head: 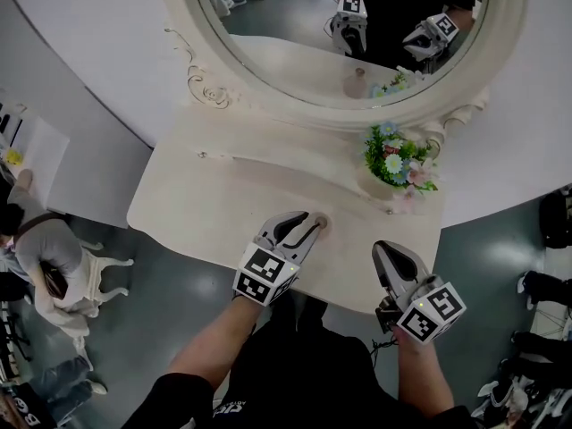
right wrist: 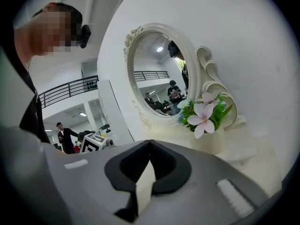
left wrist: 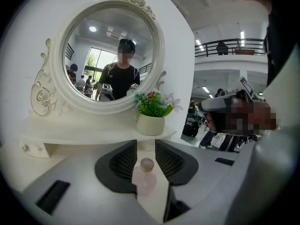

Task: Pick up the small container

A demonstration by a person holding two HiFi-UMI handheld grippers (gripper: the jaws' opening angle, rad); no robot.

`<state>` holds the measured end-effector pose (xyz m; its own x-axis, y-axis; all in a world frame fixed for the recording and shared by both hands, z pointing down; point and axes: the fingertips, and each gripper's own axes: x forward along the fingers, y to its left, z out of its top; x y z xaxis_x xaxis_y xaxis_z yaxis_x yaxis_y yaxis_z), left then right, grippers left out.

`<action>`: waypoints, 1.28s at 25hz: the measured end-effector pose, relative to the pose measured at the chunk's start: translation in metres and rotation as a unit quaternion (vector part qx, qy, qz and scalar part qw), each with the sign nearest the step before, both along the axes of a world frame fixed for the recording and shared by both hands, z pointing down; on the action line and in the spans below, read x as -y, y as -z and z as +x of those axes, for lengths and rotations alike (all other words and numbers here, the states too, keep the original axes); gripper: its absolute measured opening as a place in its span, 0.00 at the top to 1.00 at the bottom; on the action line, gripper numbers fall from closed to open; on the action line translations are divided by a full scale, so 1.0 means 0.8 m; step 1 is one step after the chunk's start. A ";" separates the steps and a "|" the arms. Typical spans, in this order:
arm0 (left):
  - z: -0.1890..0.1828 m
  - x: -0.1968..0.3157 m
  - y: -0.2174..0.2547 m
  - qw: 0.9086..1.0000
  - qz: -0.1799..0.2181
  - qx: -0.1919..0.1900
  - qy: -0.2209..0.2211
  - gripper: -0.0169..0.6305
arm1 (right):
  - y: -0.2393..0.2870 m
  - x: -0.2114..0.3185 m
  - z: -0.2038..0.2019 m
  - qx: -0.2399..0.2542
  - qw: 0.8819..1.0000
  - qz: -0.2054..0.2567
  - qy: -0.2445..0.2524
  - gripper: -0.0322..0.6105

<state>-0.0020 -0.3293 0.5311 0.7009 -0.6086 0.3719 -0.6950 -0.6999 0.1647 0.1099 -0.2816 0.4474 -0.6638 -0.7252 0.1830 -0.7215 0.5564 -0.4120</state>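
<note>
Left gripper (left wrist: 146, 146) open around small pink container (left wrist: 146, 175) on white bench (head: 206, 213), seemingly not touching it, right gripper (right wrist: 150, 144) closed and empty, flower pot (head: 393, 164) beside round mirror (head: 295, 52)

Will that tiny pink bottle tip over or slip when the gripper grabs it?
It may tip. The pink bottle stands upright with a round cap on top, so a sideways nudge could topple it. It looks smooth and a bit see-through, perhaps glass or hard plastic, so it is likely stiff but slippery. Being so small, it is probably light.
</note>
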 end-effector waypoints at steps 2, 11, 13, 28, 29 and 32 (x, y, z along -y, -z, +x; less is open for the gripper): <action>0.007 0.002 -0.008 1.000 0.005 -0.001 -0.004 0.79 | -0.003 0.000 0.001 0.001 1.000 -0.002 -0.003 0.93; 0.036 0.005 -0.064 1.000 -0.006 0.015 -0.013 0.69 | -0.009 -0.005 0.005 0.000 1.000 -0.006 -0.010 0.93; 0.040 0.006 -0.076 0.999 -0.009 0.028 -0.016 0.67 | -0.010 -0.007 0.009 -0.002 1.000 -0.007 -0.014 0.93; 0.051 0.027 -0.115 0.998 0.022 0.054 -0.010 0.70 | -0.028 -0.021 0.032 -0.014 0.999 -0.029 -0.040 0.93; 0.051 0.028 -0.117 0.998 0.023 0.055 -0.012 0.70 | -0.029 -0.022 0.033 -0.014 0.999 -0.030 -0.041 0.93; 0.051 0.029 -0.119 0.998 0.028 0.054 -0.015 0.70 | -0.028 -0.023 0.031 -0.014 0.999 -0.029 -0.042 0.93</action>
